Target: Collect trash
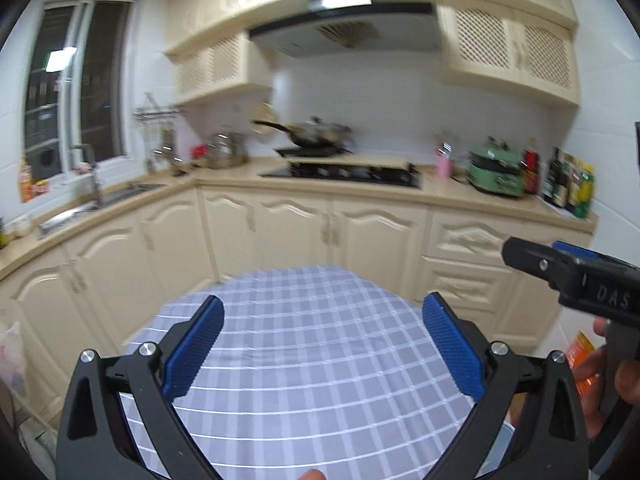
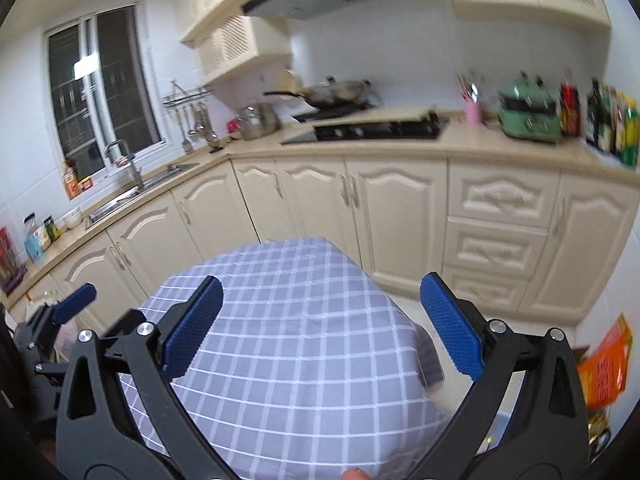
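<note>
- Trash is not plainly in view: the grey-and-white checked cloth-covered tabletop [image 1: 304, 344] is bare in both wrist views, so nothing there reads as litter.
- The likeliest candidate, as a guess, is the orange printed packet or carton [image 2: 606, 364] low down, to the right of the tabletop; whether it is rubbish or stored goods I cannot tell.
- A pale plastic bag [image 1: 12, 356] hangs or sits to the left of the tabletop; it may be the collecting bag, but it is too blurred to say.
- Left claw [image 1: 320, 344]: its two blue ribbed pads are spread wide and empty, above the tabletop, probably held ready before any pick.
- Right claw [image 2: 320, 328]: likewise spread wide, nothing between its pads, above the same tabletop and level with its partner.
- Both point toward the cream kitchen cabinets [image 2: 360, 200] beyond the tabletop, which suggests the person is scanning the room rather than reaching.
- Count: two claws, four blue pads, one tabletop, one orange packet, one bag.
- Beyond the tabletop, on the beige kitchen counter [image 1: 224, 174], stand one black frying pan [image 1: 312, 138], one green cooker [image 1: 496, 172], one pink utensil cup [image 1: 443, 166] and several bottles, blurred beyond counting.
- The task appears hardly begun.
</note>
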